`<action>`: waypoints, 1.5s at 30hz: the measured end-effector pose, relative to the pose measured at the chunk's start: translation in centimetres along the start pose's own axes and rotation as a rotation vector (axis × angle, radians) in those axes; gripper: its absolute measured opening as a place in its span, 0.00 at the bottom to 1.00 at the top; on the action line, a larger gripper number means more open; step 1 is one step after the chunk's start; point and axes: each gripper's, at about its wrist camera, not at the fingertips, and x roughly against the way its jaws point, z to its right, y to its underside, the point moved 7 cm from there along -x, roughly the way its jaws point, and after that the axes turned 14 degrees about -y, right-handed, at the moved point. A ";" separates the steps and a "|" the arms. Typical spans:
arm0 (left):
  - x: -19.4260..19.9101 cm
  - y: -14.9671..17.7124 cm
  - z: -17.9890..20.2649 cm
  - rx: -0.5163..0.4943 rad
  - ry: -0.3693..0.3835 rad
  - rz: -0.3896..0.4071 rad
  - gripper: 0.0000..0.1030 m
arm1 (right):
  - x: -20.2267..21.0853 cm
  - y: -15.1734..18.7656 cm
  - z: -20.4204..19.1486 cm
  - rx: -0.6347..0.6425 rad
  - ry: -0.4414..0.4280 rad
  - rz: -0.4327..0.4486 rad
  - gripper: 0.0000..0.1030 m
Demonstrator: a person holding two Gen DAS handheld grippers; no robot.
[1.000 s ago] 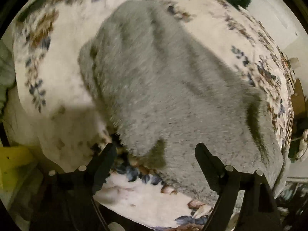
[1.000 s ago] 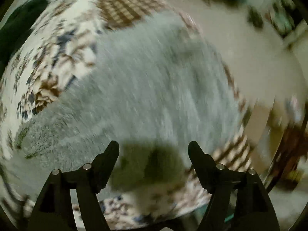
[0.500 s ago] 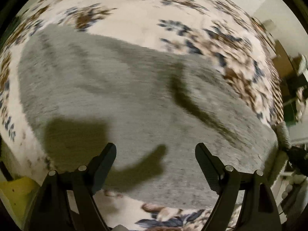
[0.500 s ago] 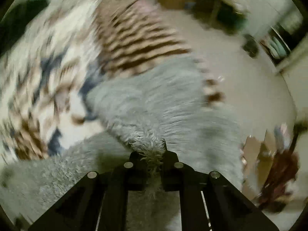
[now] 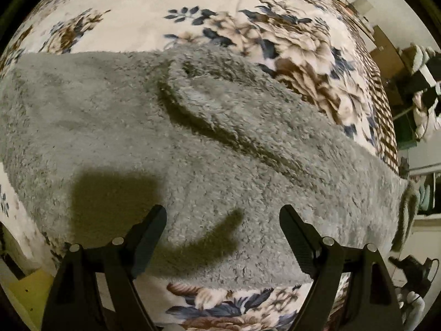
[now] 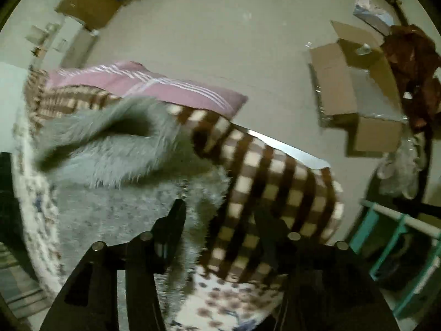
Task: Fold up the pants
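Grey fleece pants (image 5: 171, 143) lie flat across a floral bedspread (image 5: 154, 22), with a curved fold ridge across the middle. My left gripper (image 5: 222, 220) is open and empty, just above the near edge of the pants. In the right wrist view the end of the pants (image 6: 118, 154) is bunched up at the corner of the bed. My right gripper (image 6: 217, 220) is open there, its left finger touching the fleece, and grips nothing.
A brown and cream checked blanket (image 6: 264, 182) and a pink striped sheet (image 6: 154, 85) hang over the bed corner. On the floor stand an open cardboard box (image 6: 355, 102) and a teal frame (image 6: 397, 237). Furniture (image 5: 413, 88) stands right of the bed.
My right gripper was shut on the pants' edge half a second ago and has let go and opened. The left gripper swung along the pants and stayed open.
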 end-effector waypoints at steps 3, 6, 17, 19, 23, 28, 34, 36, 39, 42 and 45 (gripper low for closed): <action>-0.3 0.2 -0.2 -0.013 -0.008 -0.013 0.81 | 0.2 0.5 -0.9 0.029 -0.057 0.024 0.53; -0.6 0.6 -0.5 -0.007 -0.012 -0.024 0.81 | -1.2 0.4 -3.7 0.082 -0.090 -0.005 0.53; -1.3 2.2 -1.6 0.018 -0.003 -0.059 0.81 | -3.6 3.6 -2.3 0.013 -0.064 -0.200 0.07; -1.4 2.3 -2.1 0.032 -0.002 -0.064 0.81 | -3.2 3.4 -2.0 0.009 -0.076 -0.191 0.09; -1.4 2.2 -3.1 0.053 -0.013 -0.055 0.81 | -3.2 3.3 -3.1 0.034 -0.131 -0.181 0.49; -0.5 2.4 -8.0 0.176 -0.045 -0.042 0.81 | -6.5 6.3 -4.4 -0.033 -0.182 -0.276 0.50; 1.2 2.3 -18.3 0.371 -0.111 0.016 0.81 | -7.4 13.9 -8.2 0.071 -0.210 -0.337 0.50; 1.2 2.0 -21.1 0.419 -0.128 0.028 0.81 | -8.2 17.6 -9.6 0.102 -0.213 -0.380 0.50; 0.2 1.1 -26.1 0.501 -0.130 0.031 0.81 | -9.7 23.2 -11.6 0.161 -0.204 -0.443 0.50; -0.6 -0.5 -28.9 0.551 -0.098 0.052 0.81 | -12.1 29.2 -13.9 0.192 -0.199 -0.509 0.50; -1.8 -2.5 -30.1 0.558 -0.044 0.057 0.81 | -13.2 33.3 -15.0 0.202 -0.214 -0.539 0.50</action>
